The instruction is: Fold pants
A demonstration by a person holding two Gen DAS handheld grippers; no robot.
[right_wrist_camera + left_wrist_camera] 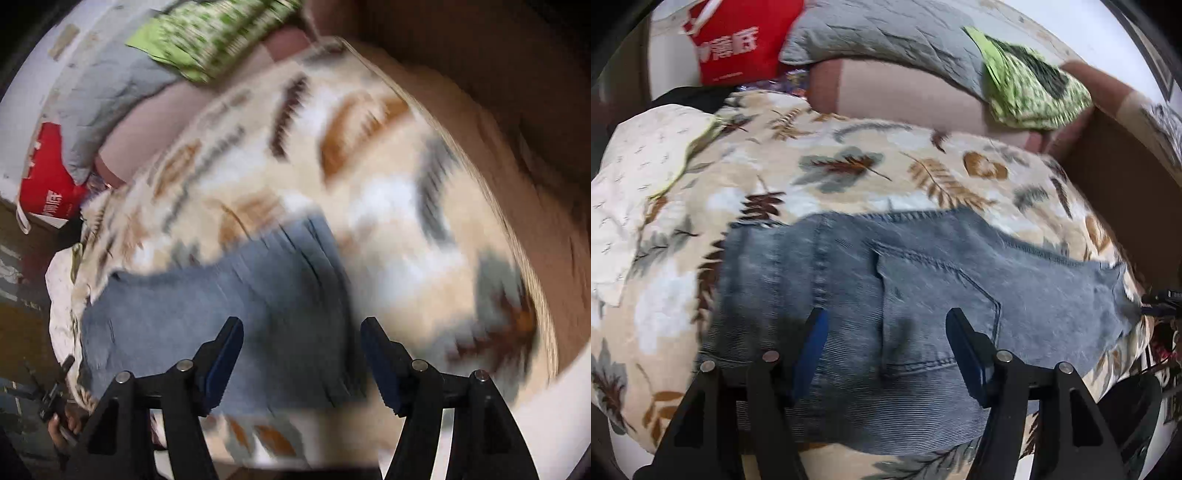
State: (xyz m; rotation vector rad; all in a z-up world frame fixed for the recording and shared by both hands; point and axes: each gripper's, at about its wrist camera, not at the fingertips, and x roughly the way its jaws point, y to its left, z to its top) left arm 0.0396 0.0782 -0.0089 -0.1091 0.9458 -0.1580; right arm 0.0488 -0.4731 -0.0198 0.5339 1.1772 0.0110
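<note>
The pants [886, 295] lie flat on the leafy bed cover [849, 166], right under and just ahead of the left gripper [886, 332]. Their long side runs left to right across the bed. In the left cam the back pocket sits between the two fingers, so the left gripper is right over the middle of the cloth. The right gripper [301, 339] is over the right end of the pants [221, 314], w/ bare bed cover [388, 203] past its right finger. So each hand is near its own end, and the left one looks more centred.

Both grippers are wide open, holding nothing. Can't tell if the tips touch the cloth.

The pants are grey-blue jeans, faded, w/ thick seams and one pocket showing. They look already doubled up into a short, wide shape, so I'd guess the fold is partly done. The right cam pic is very blurry, so edges there are hard to see.
</note>
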